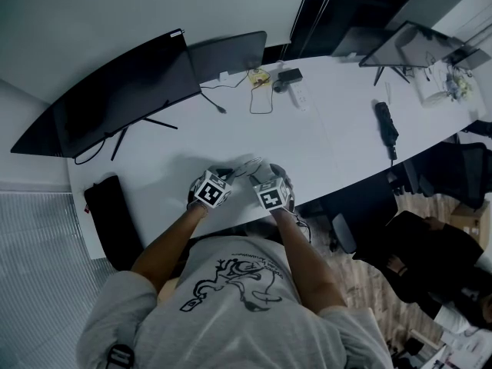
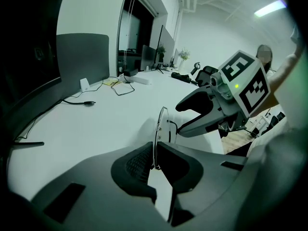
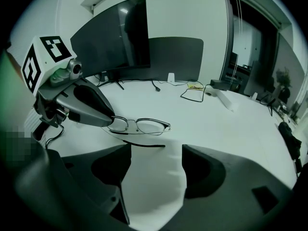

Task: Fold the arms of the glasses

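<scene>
One pair of glasses point(image 3: 139, 125) is at the near part of the white tabletop point(image 1: 323, 137), between two hand-held tools; the left tool point(image 2: 155, 163) is clenched on the thin frame at one lens end, its jaws nearly together; the right tool point(image 3: 156, 165) is released, its jaws wide apart with only tabletop between them, just short of the glasses; one dark-tipped arm point(image 3: 144, 144) juts from the frame toward it; one large dark monitor point(image 1: 115, 106) stands at the far edge.
</scene>
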A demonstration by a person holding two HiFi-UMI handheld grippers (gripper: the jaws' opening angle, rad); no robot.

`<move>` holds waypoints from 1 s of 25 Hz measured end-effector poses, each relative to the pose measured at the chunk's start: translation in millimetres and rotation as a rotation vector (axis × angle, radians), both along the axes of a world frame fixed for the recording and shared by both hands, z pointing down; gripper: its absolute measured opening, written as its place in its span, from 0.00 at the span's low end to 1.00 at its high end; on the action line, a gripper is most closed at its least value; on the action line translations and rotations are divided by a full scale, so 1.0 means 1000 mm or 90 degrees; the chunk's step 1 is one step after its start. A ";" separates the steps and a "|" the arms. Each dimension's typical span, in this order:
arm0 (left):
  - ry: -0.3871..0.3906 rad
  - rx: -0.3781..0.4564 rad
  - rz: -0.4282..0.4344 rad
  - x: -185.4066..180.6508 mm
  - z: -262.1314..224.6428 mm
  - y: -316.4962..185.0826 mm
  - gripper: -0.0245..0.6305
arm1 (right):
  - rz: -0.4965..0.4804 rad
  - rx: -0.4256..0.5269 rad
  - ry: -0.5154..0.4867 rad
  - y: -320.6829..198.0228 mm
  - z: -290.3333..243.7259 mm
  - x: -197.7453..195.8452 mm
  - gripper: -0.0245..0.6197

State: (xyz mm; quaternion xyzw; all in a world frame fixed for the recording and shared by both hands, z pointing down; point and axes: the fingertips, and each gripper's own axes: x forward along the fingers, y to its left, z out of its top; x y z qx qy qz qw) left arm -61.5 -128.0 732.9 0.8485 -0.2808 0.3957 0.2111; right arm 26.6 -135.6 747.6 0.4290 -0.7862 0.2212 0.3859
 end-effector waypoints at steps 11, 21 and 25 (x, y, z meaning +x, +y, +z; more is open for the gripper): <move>-0.002 -0.007 0.012 0.003 0.001 0.003 0.10 | 0.000 -0.002 0.001 -0.006 0.001 0.000 0.56; -0.021 0.050 0.011 0.001 -0.003 -0.010 0.09 | 0.000 -0.004 -0.008 -0.009 0.003 -0.004 0.53; -0.026 0.061 0.014 0.001 -0.003 -0.012 0.09 | -0.001 -0.006 -0.010 -0.007 0.003 -0.006 0.52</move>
